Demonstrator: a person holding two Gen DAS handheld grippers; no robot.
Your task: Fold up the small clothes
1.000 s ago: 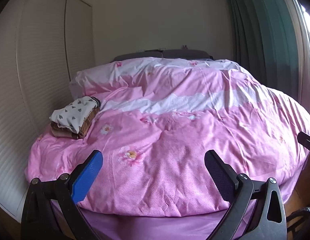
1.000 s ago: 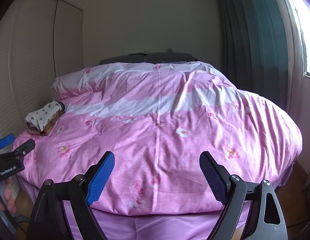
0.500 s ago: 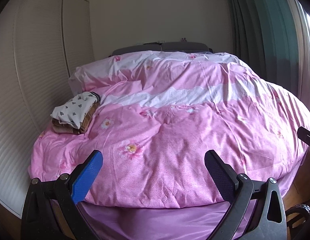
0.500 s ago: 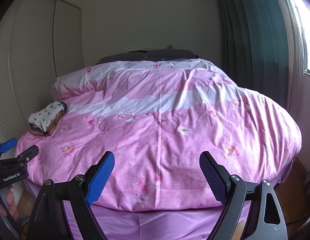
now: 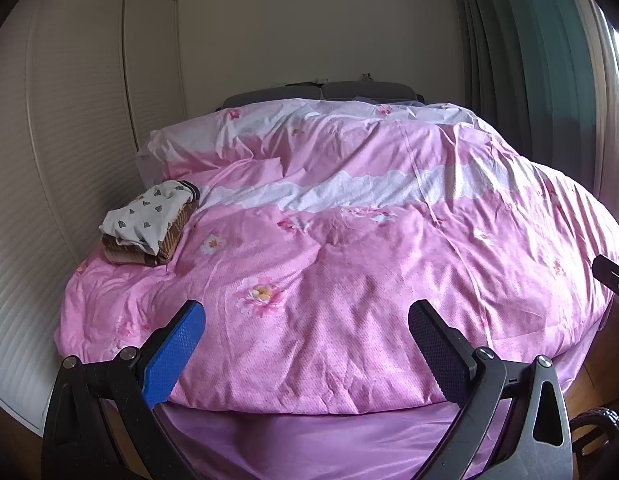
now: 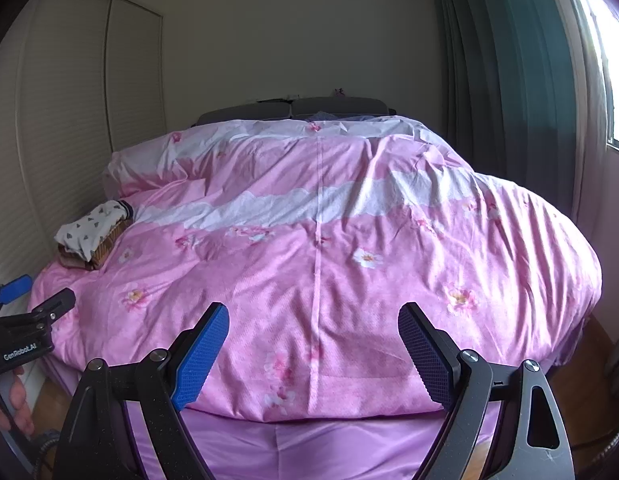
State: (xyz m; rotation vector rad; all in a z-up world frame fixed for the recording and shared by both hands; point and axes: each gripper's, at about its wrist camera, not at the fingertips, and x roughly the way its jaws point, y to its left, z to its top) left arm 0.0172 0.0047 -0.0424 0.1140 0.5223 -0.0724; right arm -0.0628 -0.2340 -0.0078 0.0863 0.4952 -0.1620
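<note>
- While the pink floral duvet (image 5: 349, 264) lies rumpled across the bed, the left gripper (image 5: 305, 344) is held at the foot of it, tilted gently downward, its jaws spread wide with only bedding seen between them
- The right gripper (image 6: 313, 344) is held in a like pose beside it, angled slightly down over the foot of the bed, its jaws likewise wide apart and closed on nothing
- A blue pad (image 5: 173, 356) is carried on the left finger of each tool and a dark textured pad (image 5: 437, 356) on the right finger
- The left gripper is also caught at the left edge of the right wrist view, where fingers (image 6: 17, 404) of the person's hand are seen wrapped round its handle
- A tip of the right gripper is glimpsed at the right edge of the left wrist view
- The folded small clothes (image 5: 149, 224) are stacked at the far left side of the bed, near the pillow end: a white piece printed with small dark shapes is laid on top of brown striped pieces
- The stack is seen well apart from both grippers and touched by neither
- A pale louvred wardrobe (image 5: 69, 160) is seen along the left wall, and a dark green curtain (image 6: 509, 100) hangs at the window on the right
- A purple sheet (image 6: 329, 448) is shown below the duvet's near edge
</note>
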